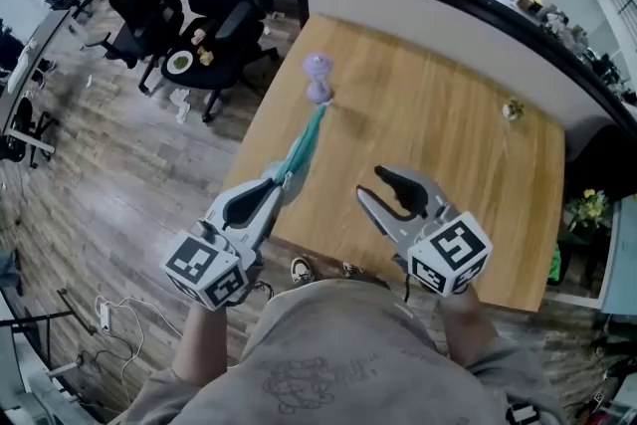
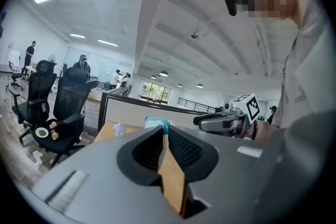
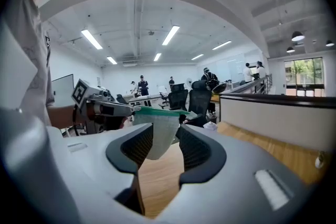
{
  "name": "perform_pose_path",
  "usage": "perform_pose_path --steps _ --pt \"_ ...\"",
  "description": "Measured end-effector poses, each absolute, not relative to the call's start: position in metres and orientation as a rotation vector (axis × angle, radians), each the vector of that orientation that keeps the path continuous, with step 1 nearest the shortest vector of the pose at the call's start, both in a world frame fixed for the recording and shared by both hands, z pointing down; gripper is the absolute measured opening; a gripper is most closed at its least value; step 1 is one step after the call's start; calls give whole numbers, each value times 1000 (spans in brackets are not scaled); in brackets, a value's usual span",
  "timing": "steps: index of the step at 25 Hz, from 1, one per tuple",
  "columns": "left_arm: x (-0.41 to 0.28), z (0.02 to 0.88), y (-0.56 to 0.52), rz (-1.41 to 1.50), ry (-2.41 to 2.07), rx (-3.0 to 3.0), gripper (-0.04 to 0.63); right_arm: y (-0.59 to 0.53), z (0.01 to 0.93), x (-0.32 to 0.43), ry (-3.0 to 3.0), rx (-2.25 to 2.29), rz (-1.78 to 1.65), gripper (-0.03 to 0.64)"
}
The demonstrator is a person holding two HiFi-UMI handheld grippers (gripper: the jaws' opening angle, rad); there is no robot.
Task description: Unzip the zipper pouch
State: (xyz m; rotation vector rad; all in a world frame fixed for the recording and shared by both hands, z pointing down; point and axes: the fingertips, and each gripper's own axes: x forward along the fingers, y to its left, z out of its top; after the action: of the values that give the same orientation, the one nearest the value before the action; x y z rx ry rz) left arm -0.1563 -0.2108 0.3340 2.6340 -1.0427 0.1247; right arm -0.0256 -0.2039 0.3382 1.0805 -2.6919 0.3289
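Pinching one end of the teal-topped, pale mesh zipper pouch (image 1: 302,152) in our left claw (image 1: 283,180), we hold the jaws narrow on the fabric. That anchors the pouch in the air over the near left edge of the light wooden bench (image 1: 448,144). We judge this hold steadies the zipper line, which runs level along the top in the right gripper view, so a pull can travel along it. Our right claw (image 1: 370,184) stands just beside, jaws wide and empty, aimed at the pouch but apart from it, likely to take the slider, which we cannot make out. Farther off, a small lilac rounded object (image 1: 318,80) sits on the bench.
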Motion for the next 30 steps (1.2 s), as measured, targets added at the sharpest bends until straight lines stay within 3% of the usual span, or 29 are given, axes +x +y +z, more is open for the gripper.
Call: perform_pose_path --steps 5,7,12,30 --pt "-152 335 -208 136 -1027 2636 34 -191 319 -61 -2641 811 37 166" --pt "-150 335 -207 136 -1016 2642 34 -189 320 -71 -2538 725 -126 114" --pt "-143 336 -205 154 -990 2647 34 -190 318 -89 -2382 555 -409 106" --pt "-145 346 -184 197 -926 2629 35 -166 350 -139 -2139 231 -783 110"
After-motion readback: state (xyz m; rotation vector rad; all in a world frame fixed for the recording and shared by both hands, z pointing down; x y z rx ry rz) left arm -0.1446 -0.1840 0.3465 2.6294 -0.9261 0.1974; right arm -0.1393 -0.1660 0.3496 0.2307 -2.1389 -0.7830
